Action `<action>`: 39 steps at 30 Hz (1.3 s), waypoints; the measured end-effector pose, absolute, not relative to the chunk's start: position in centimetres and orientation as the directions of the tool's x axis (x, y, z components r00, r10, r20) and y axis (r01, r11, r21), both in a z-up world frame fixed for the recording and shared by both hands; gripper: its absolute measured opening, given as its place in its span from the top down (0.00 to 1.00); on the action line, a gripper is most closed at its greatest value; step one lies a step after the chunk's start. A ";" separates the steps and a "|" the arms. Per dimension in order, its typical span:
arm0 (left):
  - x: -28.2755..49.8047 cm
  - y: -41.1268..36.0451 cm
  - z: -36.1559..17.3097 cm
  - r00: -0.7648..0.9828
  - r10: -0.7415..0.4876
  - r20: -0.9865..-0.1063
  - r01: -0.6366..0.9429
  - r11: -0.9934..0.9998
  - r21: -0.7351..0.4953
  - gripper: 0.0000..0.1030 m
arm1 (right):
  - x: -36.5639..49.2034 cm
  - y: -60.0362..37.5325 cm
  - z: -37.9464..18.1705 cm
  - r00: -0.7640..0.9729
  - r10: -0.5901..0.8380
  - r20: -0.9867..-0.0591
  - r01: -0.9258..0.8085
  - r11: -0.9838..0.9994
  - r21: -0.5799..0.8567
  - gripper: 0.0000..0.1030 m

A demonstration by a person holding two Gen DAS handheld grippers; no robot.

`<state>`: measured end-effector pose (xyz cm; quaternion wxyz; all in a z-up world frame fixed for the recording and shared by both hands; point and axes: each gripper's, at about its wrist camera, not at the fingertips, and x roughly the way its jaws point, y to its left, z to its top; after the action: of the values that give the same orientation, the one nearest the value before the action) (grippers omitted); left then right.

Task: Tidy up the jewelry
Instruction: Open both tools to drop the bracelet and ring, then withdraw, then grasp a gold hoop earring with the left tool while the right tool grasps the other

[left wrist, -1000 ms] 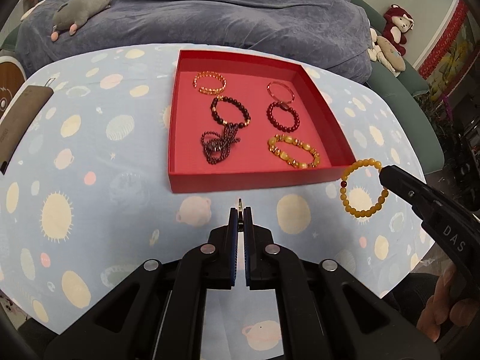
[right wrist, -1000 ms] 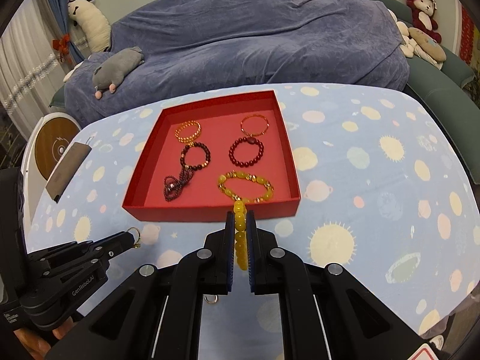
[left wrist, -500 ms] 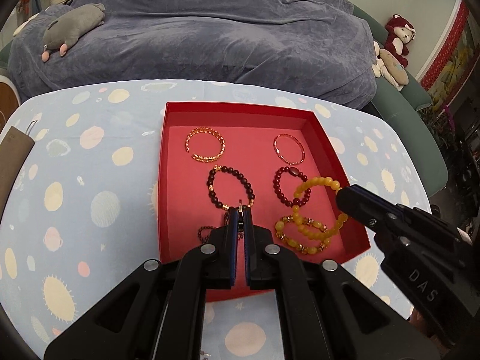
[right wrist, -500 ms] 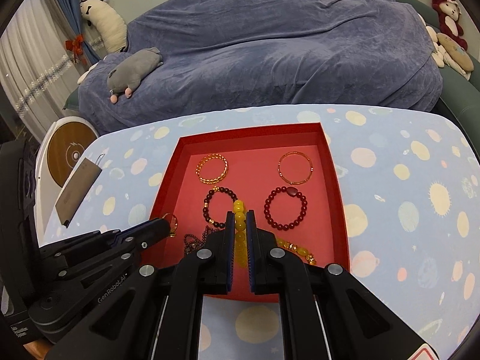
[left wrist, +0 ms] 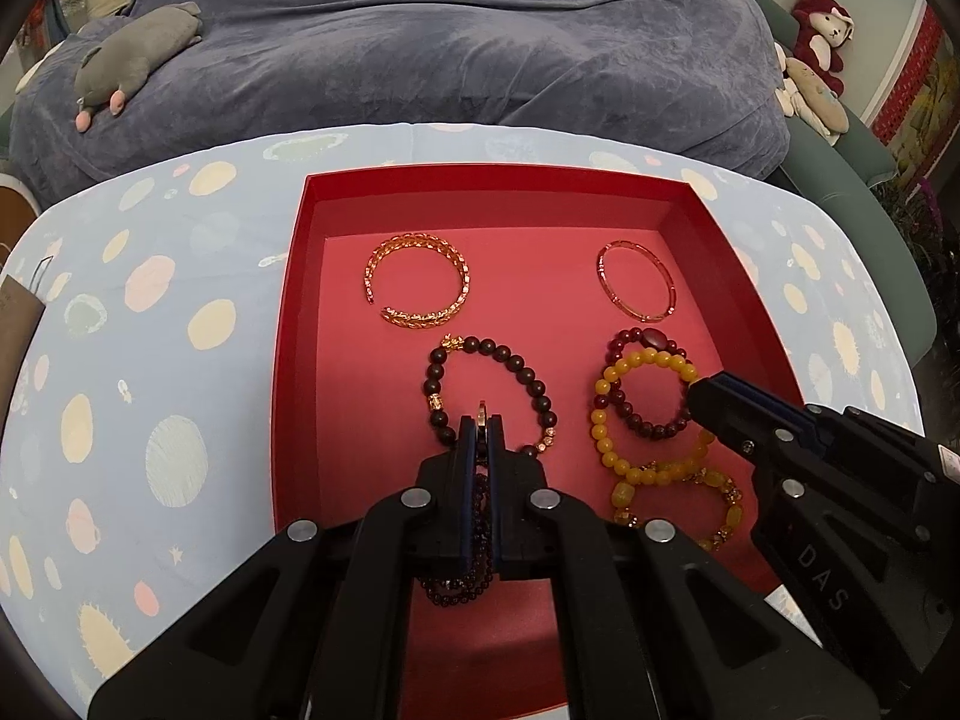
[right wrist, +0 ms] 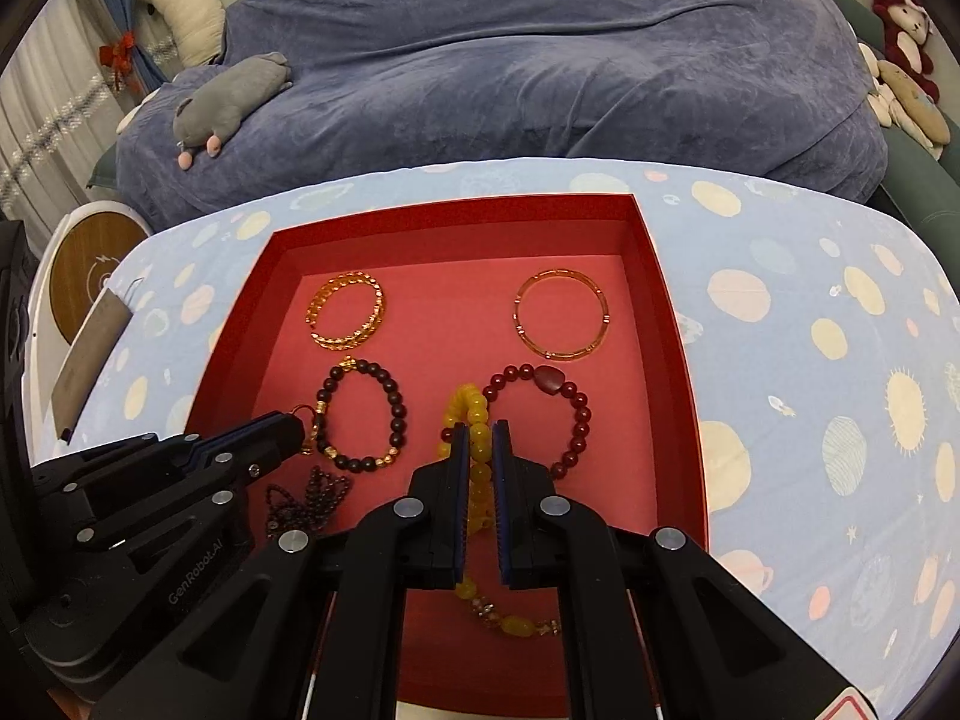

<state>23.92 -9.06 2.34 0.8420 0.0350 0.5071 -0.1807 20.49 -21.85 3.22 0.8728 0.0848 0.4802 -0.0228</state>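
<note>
A bench (left wrist: 180, 360) under a pale blue planet-print cloth carries a red tray (left wrist: 288, 360) near its middle and a brown card (right wrist: 90, 354) at its left edge.

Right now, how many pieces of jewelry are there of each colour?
Gold bangles: 2
Gold ring: 1
Yellow bead bracelets: 2
Dark red bead bracelet: 1
Dark brown bead bracelet: 1
Dark purple bead strand: 1
Total: 8
</note>
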 end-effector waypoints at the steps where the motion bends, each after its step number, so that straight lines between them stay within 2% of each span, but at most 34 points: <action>1: 24.0 -9.2 2.2 0.422 -0.267 -0.867 0.338 0.933 -0.123 0.96 | 20.5 -22.0 3.2 0.540 0.028 -0.841 0.125 0.986 0.113 0.93; 3: 23.9 -9.1 2.3 0.433 -0.272 -0.859 0.331 0.935 -0.129 0.95 | 20.2 -22.4 3.4 0.552 0.010 -0.834 0.135 0.986 0.101 0.90; 5: 23.9 -9.0 2.6 0.451 -0.269 -0.851 0.321 0.939 -0.126 0.80 | 19.8 -22.7 4.0 0.569 -0.014 -0.822 0.147 0.986 0.085 0.79; 6: 23.8 -8.9 2.9 0.463 -0.267 -0.845 0.318 0.940 -0.123 0.70 | 19.5 -22.8 4.4 0.580 -0.022 -0.814 0.152 0.985 0.081 0.68; 7: 23.7 -8.8 3.2 0.476 -0.260 -0.840 0.313 0.943 -0.115 0.66 | 19.1 -23.0 4.9 0.591 -0.029 -0.806 0.159 0.984 0.082 0.60; 8: 23.5 -8.7 3.5 0.488 -0.255 -0.835 0.309 0.945 -0.108 0.65 | 18.7 -23.2 5.3 0.602 -0.029 -0.798 0.162 0.983 0.086 0.58; 16: 21.0 -7.1 5.8 0.528 -0.252 -0.811 0.297 0.949 -0.101 0.53 | 14.4 -23.1 7.8 0.631 -0.046 -0.775 0.157 0.985 0.069 0.54; 27: 15.0 -3.0 7.4 0.544 -0.252 -0.800 0.258 0.958 -0.127 0.53 | 7.8 -22.1 8.5 0.620 -0.033 -0.784 0.174 0.980 0.097 0.54; 39: 9.7 -0.2 5.7 0.507 -0.248 -0.826 0.220 0.963 -0.154 0.53 | 3.3 -20.8 6.9 0.579 -0.023 -0.815 0.186 0.977 0.105 0.54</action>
<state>9.66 -0.21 5.67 0.8678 -0.0146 0.4781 -0.1346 3.31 -20.80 6.95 0.8841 0.0898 0.4548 -0.0591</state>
